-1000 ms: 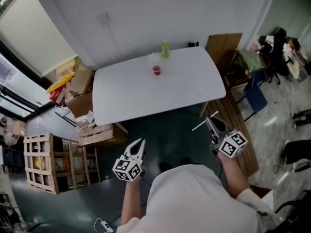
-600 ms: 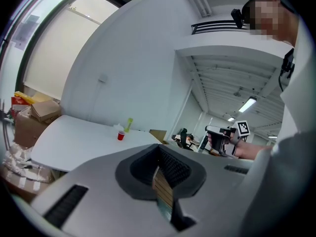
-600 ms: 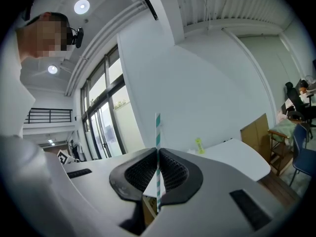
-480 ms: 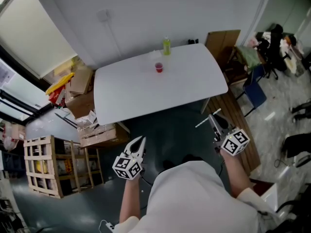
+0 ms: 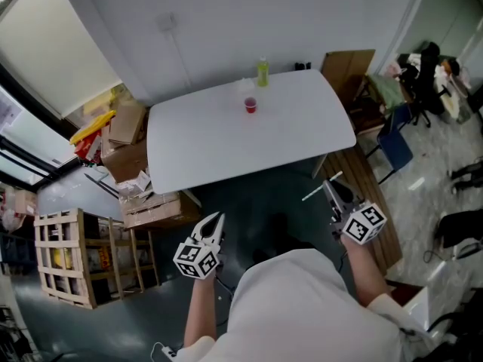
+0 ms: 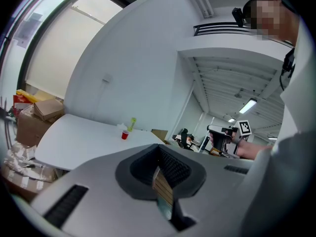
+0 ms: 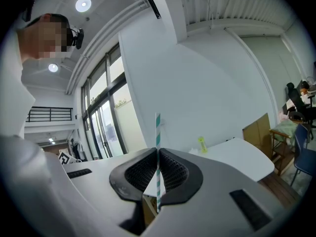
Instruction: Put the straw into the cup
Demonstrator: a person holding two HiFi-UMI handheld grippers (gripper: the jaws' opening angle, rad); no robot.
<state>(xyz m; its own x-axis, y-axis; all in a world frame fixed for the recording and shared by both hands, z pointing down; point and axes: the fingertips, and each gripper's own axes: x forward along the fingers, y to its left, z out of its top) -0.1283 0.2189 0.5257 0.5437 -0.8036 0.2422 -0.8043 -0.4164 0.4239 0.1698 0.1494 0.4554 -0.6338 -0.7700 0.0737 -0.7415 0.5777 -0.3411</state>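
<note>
A small red cup (image 5: 250,105) stands on the far side of the white table (image 5: 226,145), with a green bottle (image 5: 262,72) behind it. The cup (image 6: 125,135) shows small in the left gripper view too. My right gripper (image 5: 328,190) is shut on a striped straw (image 5: 321,187) that sticks out to the left, short of the table's near right corner. In the right gripper view the straw (image 7: 158,147) stands upright between the shut jaws. My left gripper (image 5: 215,222) hangs shut and holds nothing, below the table's near edge.
Cardboard boxes (image 5: 124,157) and a wooden crate (image 5: 64,255) crowd the floor left of the table. A brown board (image 5: 343,70) leans at the table's right end, with chairs (image 5: 396,145) and clutter beyond. A clear plastic cup (image 5: 245,87) sits near the bottle.
The view has shifted slightly; both grippers stay low in front of the table, the right one still holding the straw. Nothing was taken hold of or let go.
</note>
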